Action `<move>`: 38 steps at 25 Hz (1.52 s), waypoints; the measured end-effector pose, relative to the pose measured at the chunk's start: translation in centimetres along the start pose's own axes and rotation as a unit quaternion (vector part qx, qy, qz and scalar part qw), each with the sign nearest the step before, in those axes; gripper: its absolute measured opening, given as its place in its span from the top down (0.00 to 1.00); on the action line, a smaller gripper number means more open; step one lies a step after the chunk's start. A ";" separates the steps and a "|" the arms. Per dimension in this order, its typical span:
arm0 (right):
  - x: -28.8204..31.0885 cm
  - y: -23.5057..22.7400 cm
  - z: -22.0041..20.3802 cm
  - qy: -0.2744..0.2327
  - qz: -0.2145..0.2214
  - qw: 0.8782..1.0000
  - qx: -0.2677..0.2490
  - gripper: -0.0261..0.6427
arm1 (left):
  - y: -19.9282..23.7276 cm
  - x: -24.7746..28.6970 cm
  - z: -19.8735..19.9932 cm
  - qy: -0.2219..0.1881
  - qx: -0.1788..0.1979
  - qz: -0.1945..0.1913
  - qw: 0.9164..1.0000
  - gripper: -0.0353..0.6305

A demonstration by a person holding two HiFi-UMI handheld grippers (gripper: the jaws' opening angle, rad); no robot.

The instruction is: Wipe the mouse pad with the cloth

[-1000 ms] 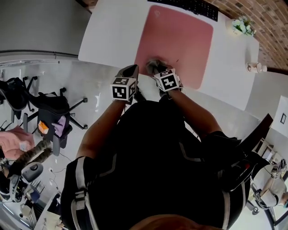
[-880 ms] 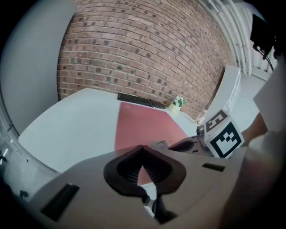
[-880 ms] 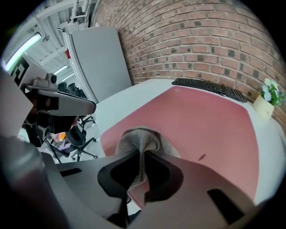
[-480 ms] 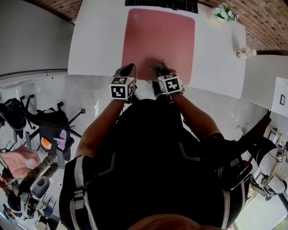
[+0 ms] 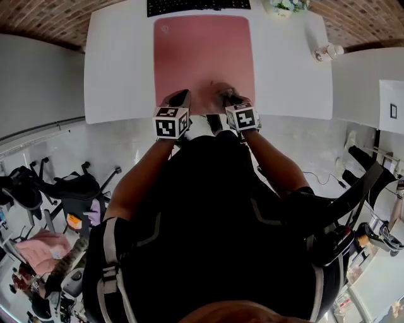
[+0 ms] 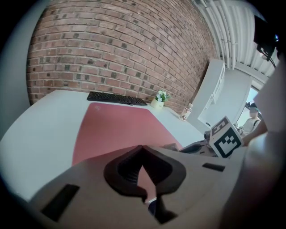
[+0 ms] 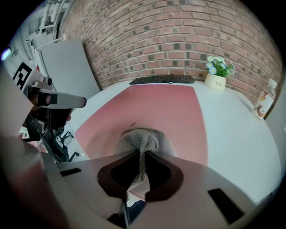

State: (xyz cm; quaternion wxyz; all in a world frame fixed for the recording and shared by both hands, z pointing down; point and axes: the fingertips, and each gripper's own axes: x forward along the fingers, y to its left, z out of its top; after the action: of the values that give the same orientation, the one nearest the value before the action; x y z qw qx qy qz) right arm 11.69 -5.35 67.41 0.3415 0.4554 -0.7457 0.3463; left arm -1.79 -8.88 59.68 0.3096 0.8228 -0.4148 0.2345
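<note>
Presently: right gripper (image 7: 142, 155), jaws clamped on a bunched grey cloth (image 7: 146, 137) lying at the near edge of the pink mouse pad (image 5: 202, 50). Left gripper (image 6: 143, 150), jaws together, nothing between them, beside it at the same edge. White table (image 5: 120, 63) also bears a black keyboard (image 5: 199, 6), flower pot (image 7: 217, 80) and small bottle (image 5: 328, 50).

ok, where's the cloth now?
Clamped in the right gripper, the cloth is bunched on the pink mouse pad at its near edge, right of the left gripper in head view.

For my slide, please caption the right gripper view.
Right gripper pinches a grey cloth on the pink mouse pad, keyboard behind.
</note>
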 end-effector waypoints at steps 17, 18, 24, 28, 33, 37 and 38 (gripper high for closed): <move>-4.6 -8.8 -3.4 -0.007 -0.095 0.990 0.106 0.90 | -0.9 0.4 0.3 0.010 0.018 -0.027 0.999 0.95; -4.9 -9.2 -3.6 -0.004 -0.105 0.988 0.110 0.90 | -0.8 0.2 0.4 0.008 0.016 -0.027 0.999 0.95; -6.6 -7.2 0.6 -0.025 -0.115 0.991 0.058 0.90 | 1.6 -2.0 1.1 -0.021 0.008 -0.016 1.000 0.95; -6.1 -1.5 5.9 -0.059 -0.064 0.996 0.004 0.90 | 4.6 -4.3 1.3 -0.043 -0.002 0.013 0.999 0.95; -3.2 7.0 10.6 -0.065 0.023 0.996 -0.061 0.90 | 8.4 -7.1 1.4 -0.071 -0.024 0.053 0.996 0.95; 0.8 12.4 12.2 -0.051 0.086 0.991 -0.089 0.90 | 10.8 -8.4 0.4 -0.064 -0.051 0.088 0.993 0.95; 1.9 13.4 12.5 -0.045 0.098 0.989 -0.097 0.90 | 11.2 -8.7 0.3 -0.062 -0.057 0.091 0.992 0.95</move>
State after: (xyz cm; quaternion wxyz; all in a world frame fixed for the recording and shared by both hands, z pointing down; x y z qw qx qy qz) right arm -3.71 -11.86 59.64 0.3146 0.3600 -0.8314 0.2834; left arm -15.73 -9.62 57.41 0.3071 0.7759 -0.5187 0.1862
